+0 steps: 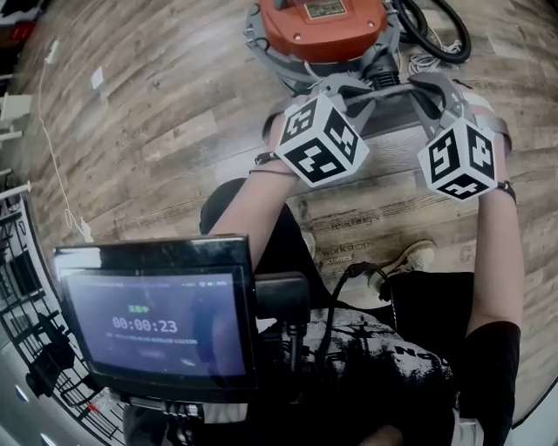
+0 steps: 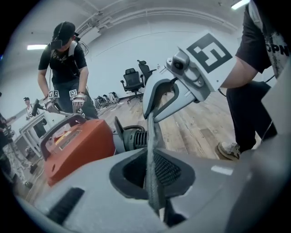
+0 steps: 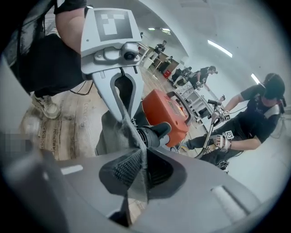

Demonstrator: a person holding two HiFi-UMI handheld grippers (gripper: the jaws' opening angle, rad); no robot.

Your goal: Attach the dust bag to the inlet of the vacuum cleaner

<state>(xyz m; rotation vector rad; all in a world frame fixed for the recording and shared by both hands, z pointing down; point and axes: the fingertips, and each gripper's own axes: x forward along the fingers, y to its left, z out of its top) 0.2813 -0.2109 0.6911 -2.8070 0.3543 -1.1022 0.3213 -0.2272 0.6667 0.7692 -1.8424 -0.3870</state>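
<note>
A person kneeling on a wood floor (image 1: 174, 131) holds a grey dust bag (image 1: 394, 115) stretched between two hand-held grippers, just in front of an orange vacuum cleaner (image 1: 318, 26). The left gripper (image 1: 342, 87) has its jaws closed on one edge of the bag, the thin fabric pinched tight between the pads in the left gripper view. The right gripper (image 1: 429, 87) grips the opposite edge in the same way, its jaws clamped on a fold of grey cloth. The bag hangs off the floor, taut from one gripper to the other, just beside the vacuum's black ribbed inlet (image 3: 152, 134); whether it touches the inlet cannot be told. A screen (image 1: 161, 327) mounted at the person's chest shows a running timer. In the background, another person (image 2: 66, 68) works with a similar pair of grippers.
</note>
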